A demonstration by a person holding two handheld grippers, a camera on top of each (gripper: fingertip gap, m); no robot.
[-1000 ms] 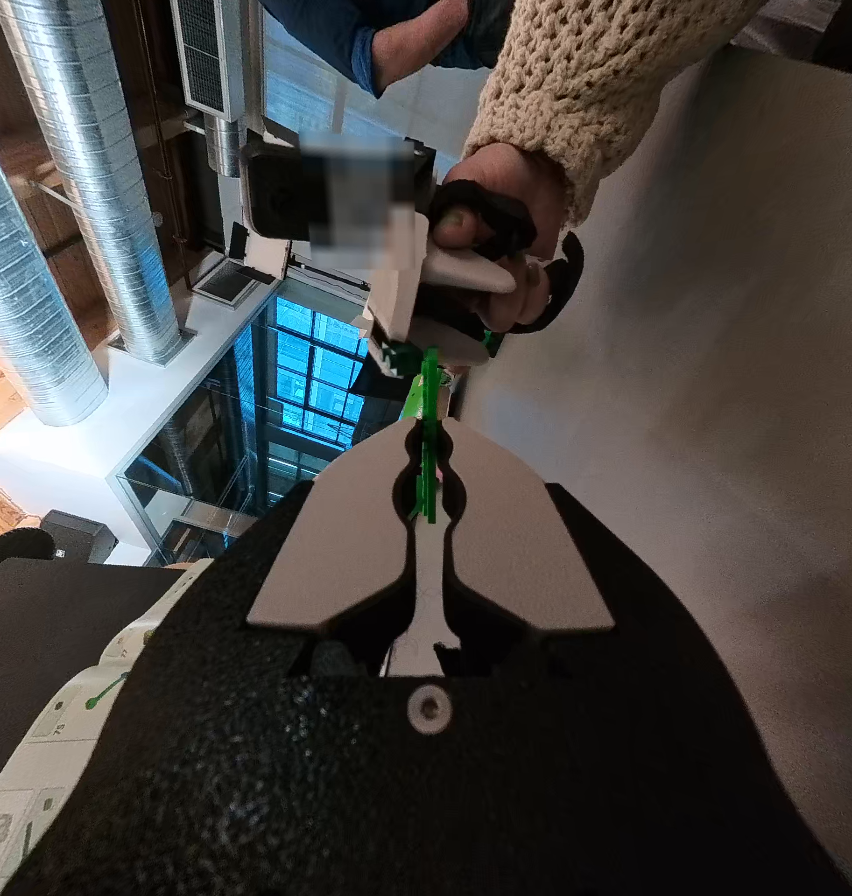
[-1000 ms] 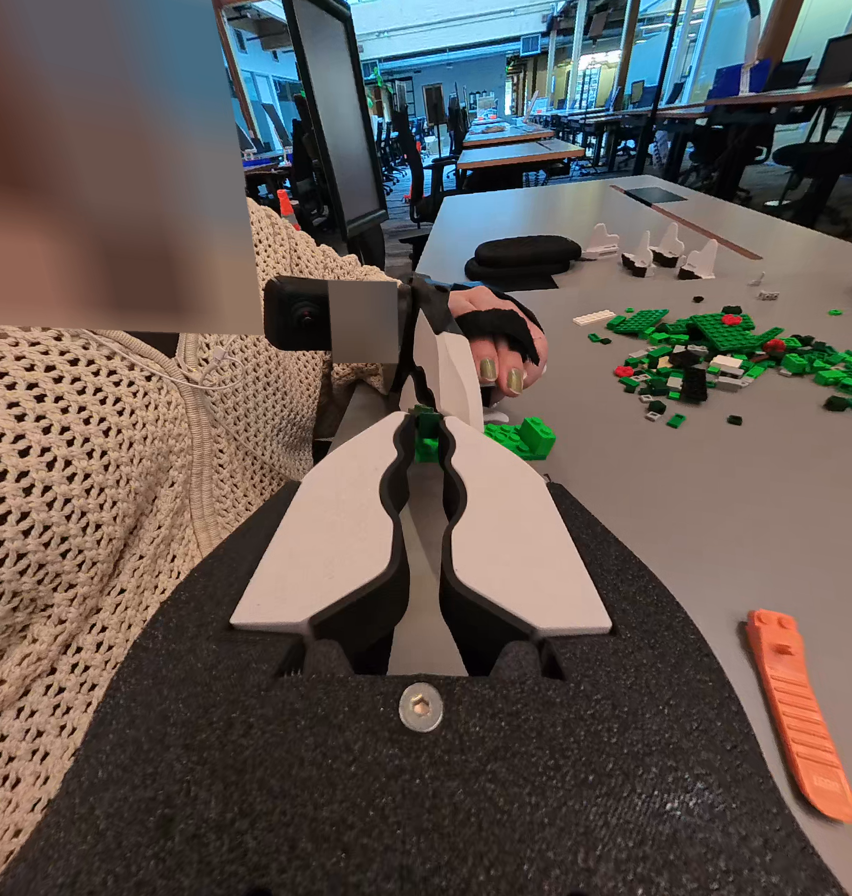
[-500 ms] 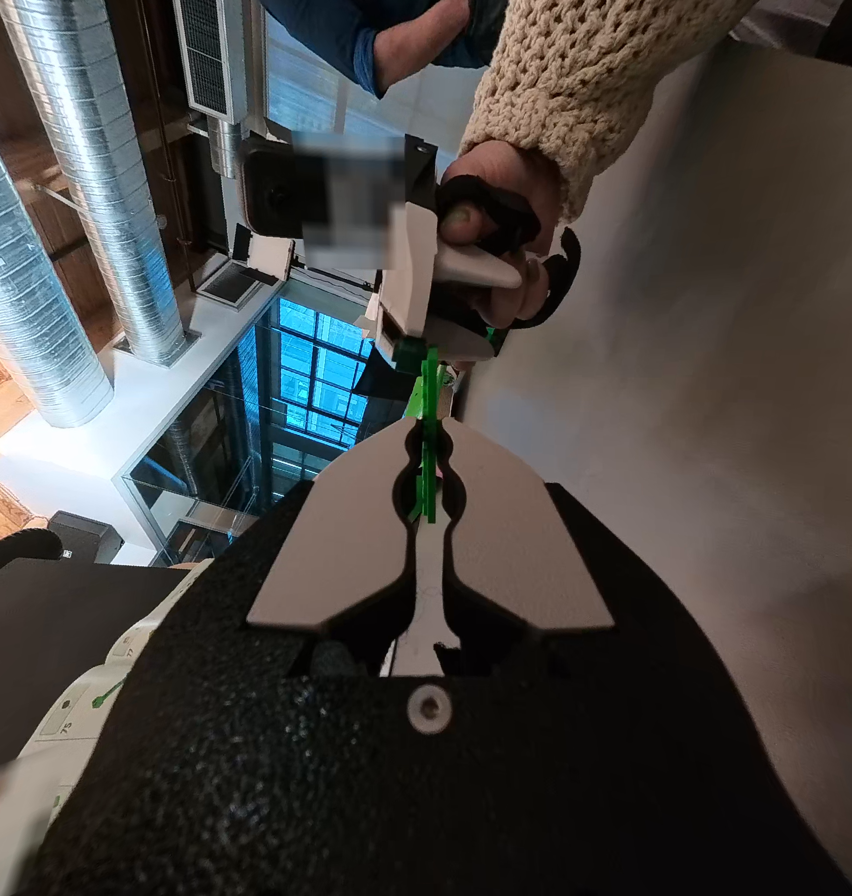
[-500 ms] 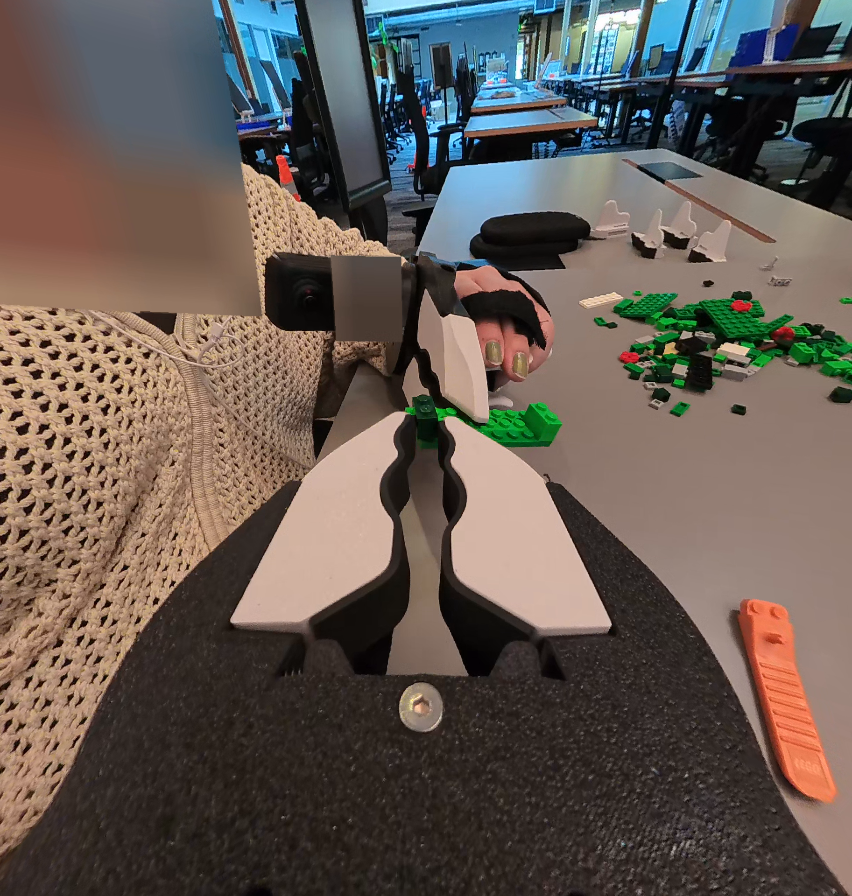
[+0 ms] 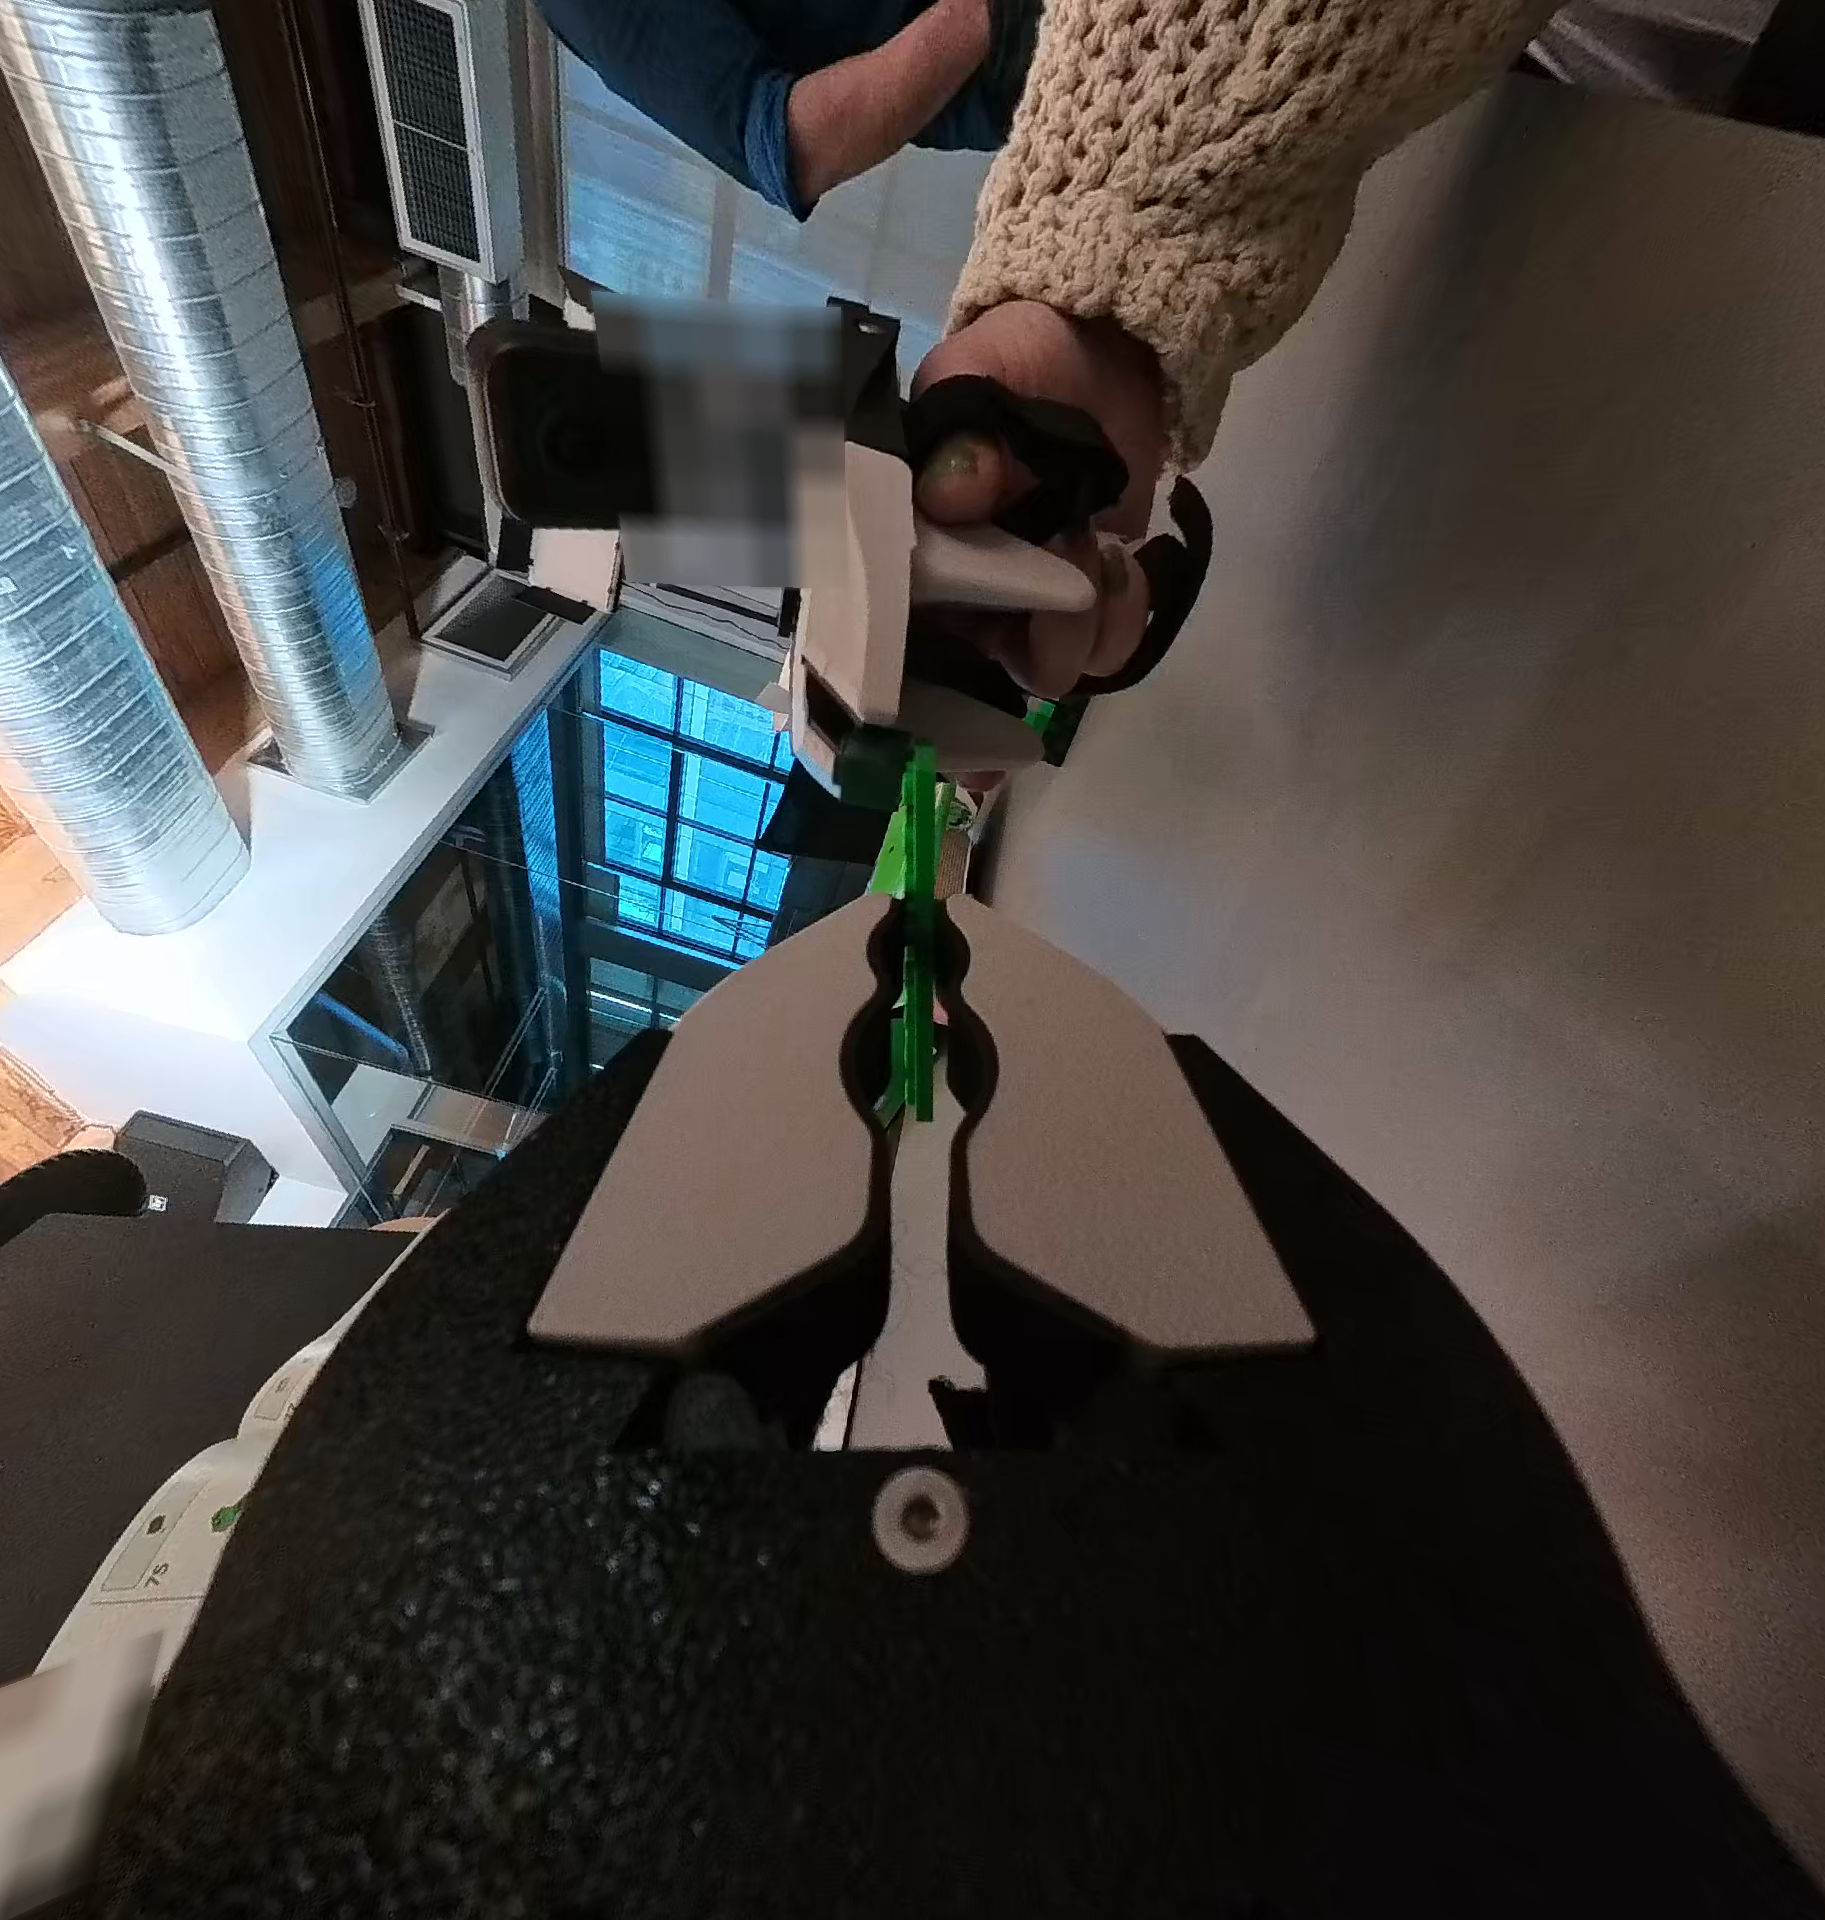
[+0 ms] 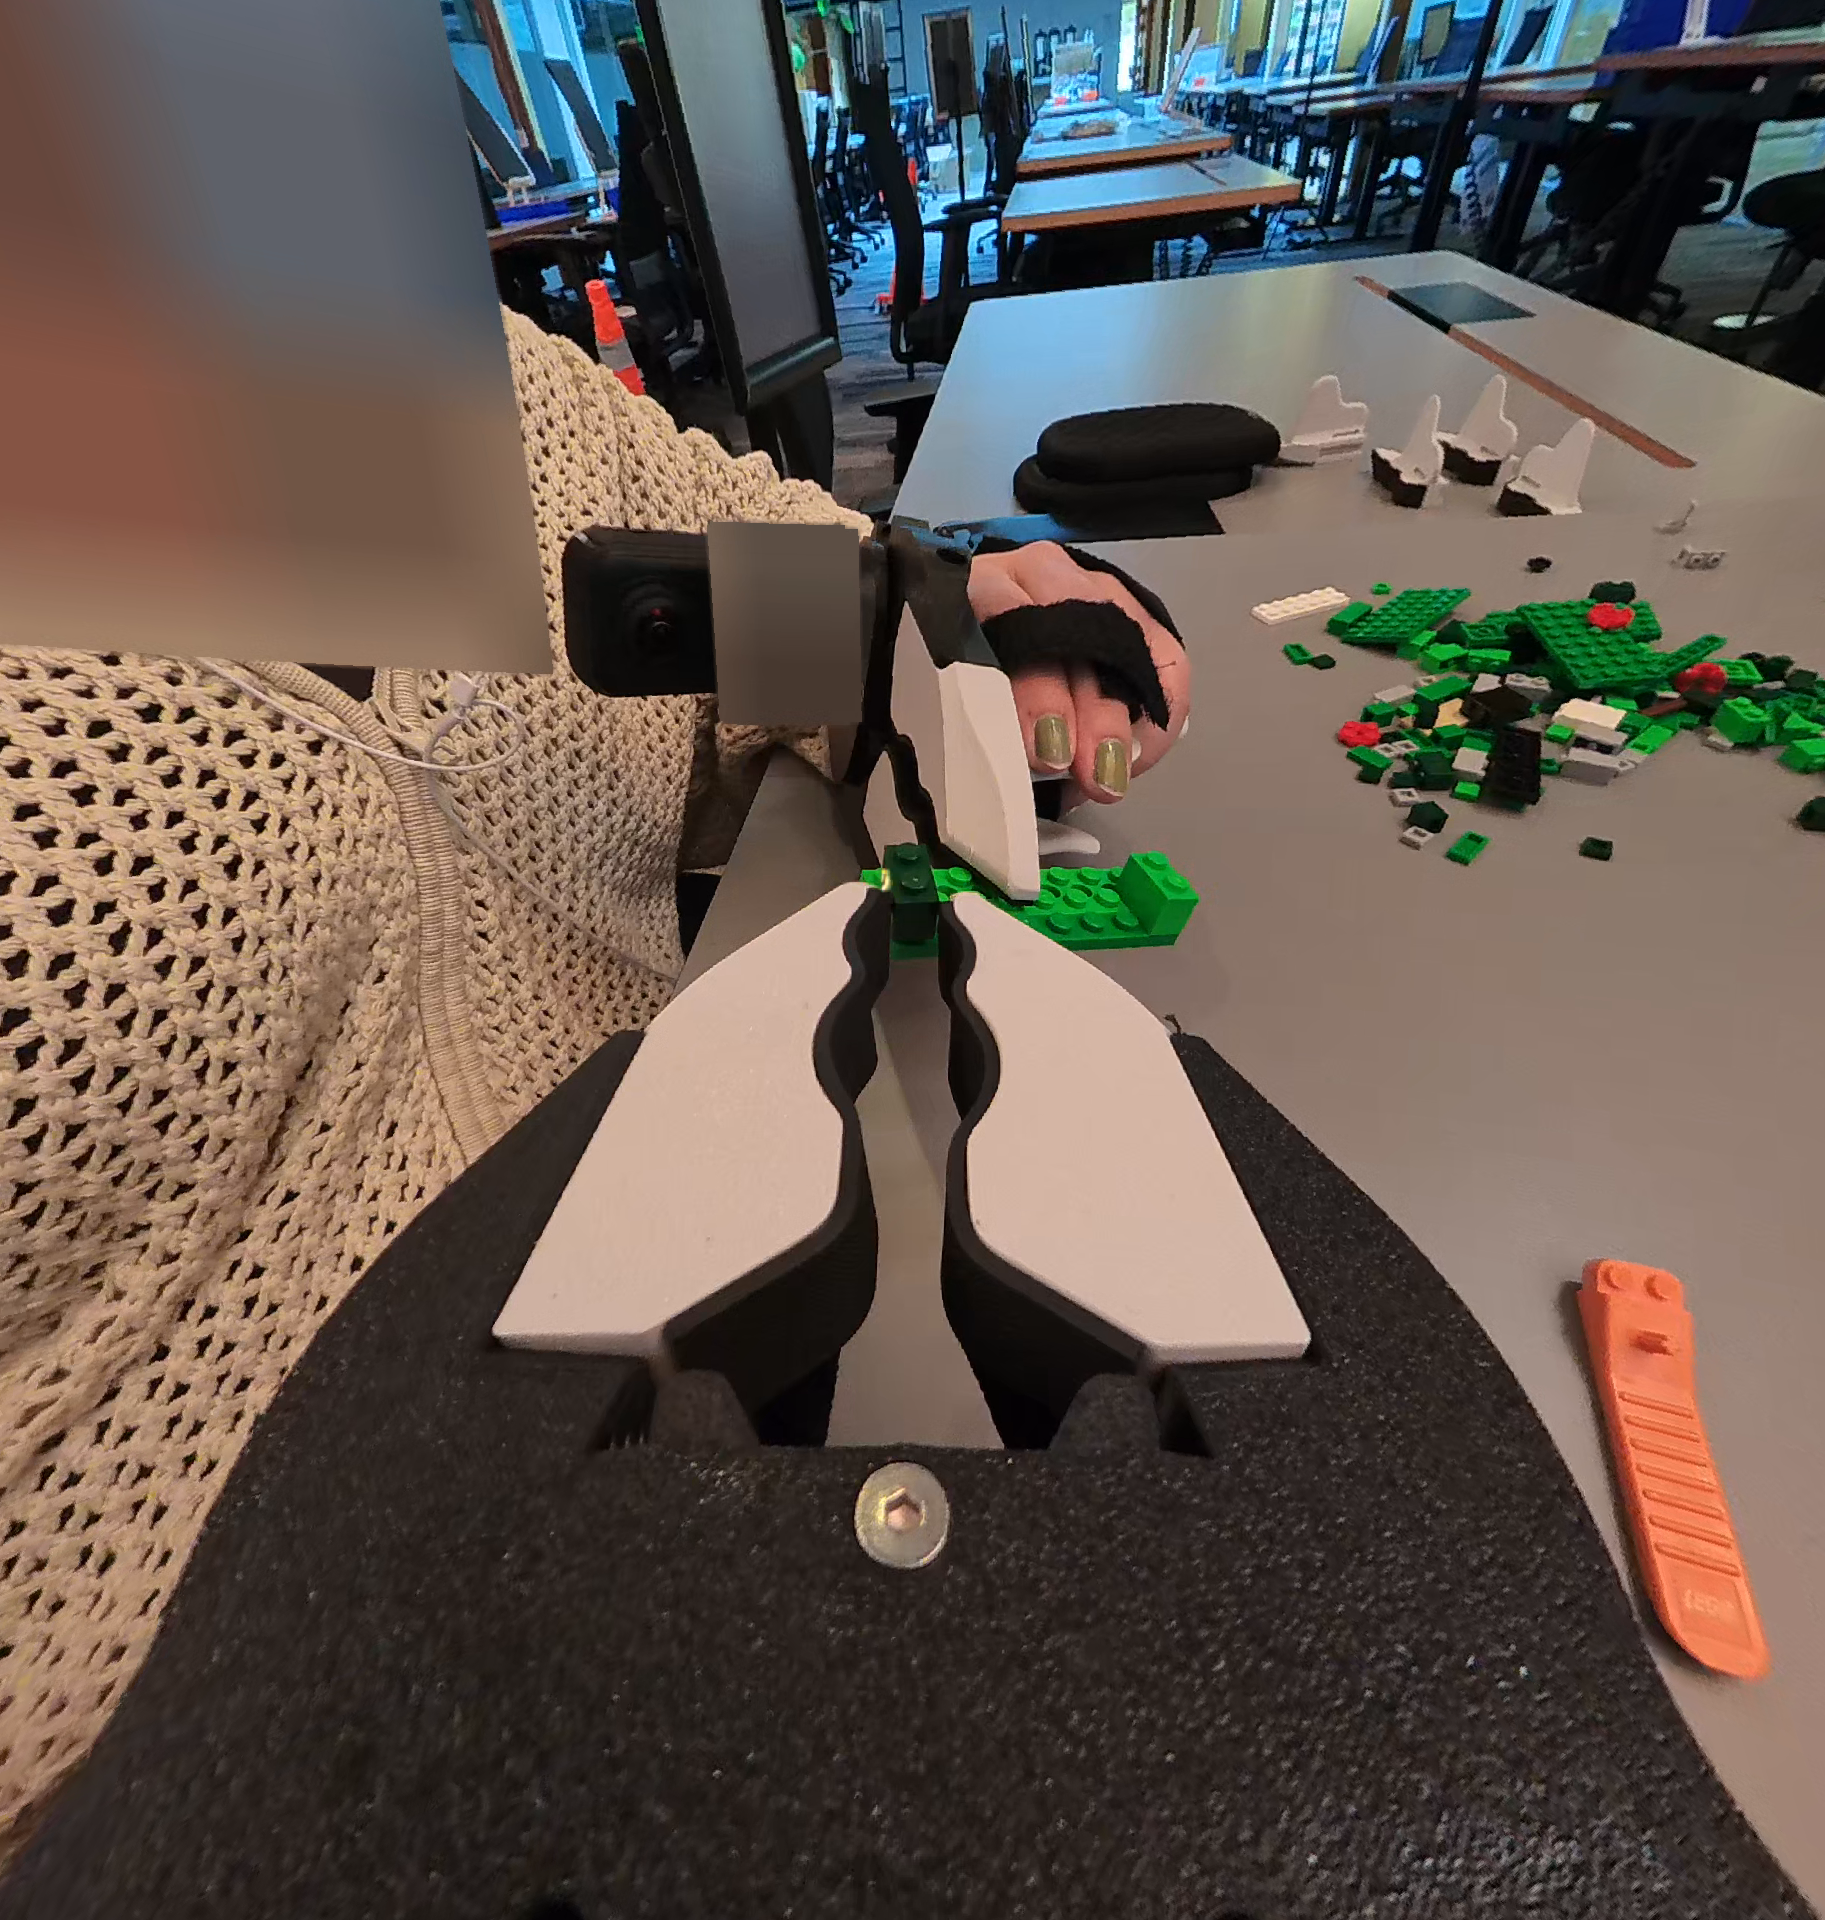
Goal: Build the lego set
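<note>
**me:** If this goes wrong, I reckon it's at the join. My right gripper [image 6: 913, 914] is clamped on a small dark green brick [image 6: 910, 896], which sits right at the near left end of the bright green plate [image 6: 1079, 906]. My left gripper [image 5: 920, 940] is closed on that plate, pinching it edge-on. Push down off-centre and I think the plate pivots between the fingers, or the brick seats crooked.

**other:** Where's the plate relative to the table?

**me:** In the right wrist view it's near the edge of the grey table [image 6: 1407, 1039], low over it; can't tell if it's touching. The loose brick pile [image 6: 1573, 686] is well apart, far right, and the orange separator tool [image 6: 1666, 1455] lies near right.

**other:** So no support underneath?

**me:** Can't tell. If there's none, I'd guess the plate slips.
</note>
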